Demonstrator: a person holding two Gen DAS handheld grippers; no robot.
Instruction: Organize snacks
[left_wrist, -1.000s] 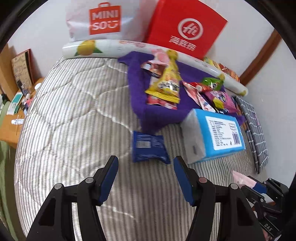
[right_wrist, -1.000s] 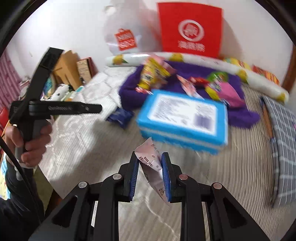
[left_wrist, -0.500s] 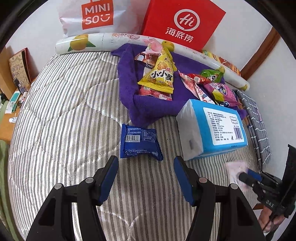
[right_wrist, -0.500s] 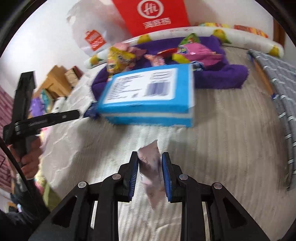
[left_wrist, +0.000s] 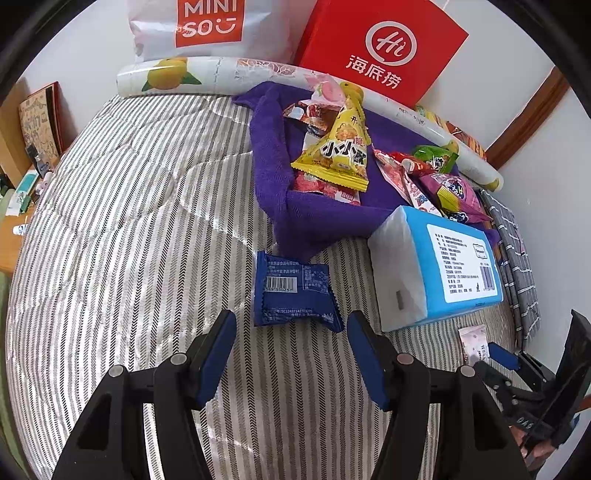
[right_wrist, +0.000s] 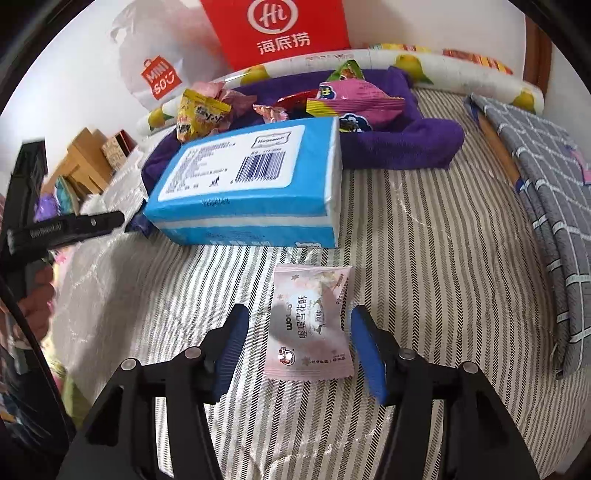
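Note:
A pink snack packet (right_wrist: 312, 325) lies flat on the striped bedcover between the pads of my open right gripper (right_wrist: 299, 347); it also shows in the left wrist view (left_wrist: 474, 341). A blue snack packet (left_wrist: 293, 290) lies label up just ahead of my open, empty left gripper (left_wrist: 291, 345). Several snack bags, among them a yellow triangular one (left_wrist: 340, 147) and a pink one (right_wrist: 354, 99), lie on a purple towel (left_wrist: 273, 177) at the back. A blue tissue pack (right_wrist: 251, 184) stands between the towel and the pink packet.
A red bag (left_wrist: 380, 48) and a white MINISO bag (left_wrist: 207, 26) lean on the wall behind a rolled fruit-print mat (left_wrist: 221, 72). A grey checked cloth (right_wrist: 546, 192) lies at the right edge of the bed. A wooden desk with clutter (right_wrist: 81, 166) stands left.
My right gripper lowered the pink packet onto the bed in front of the tissue pack and opened, letting it go. My left gripper moved closer to the blue packet.

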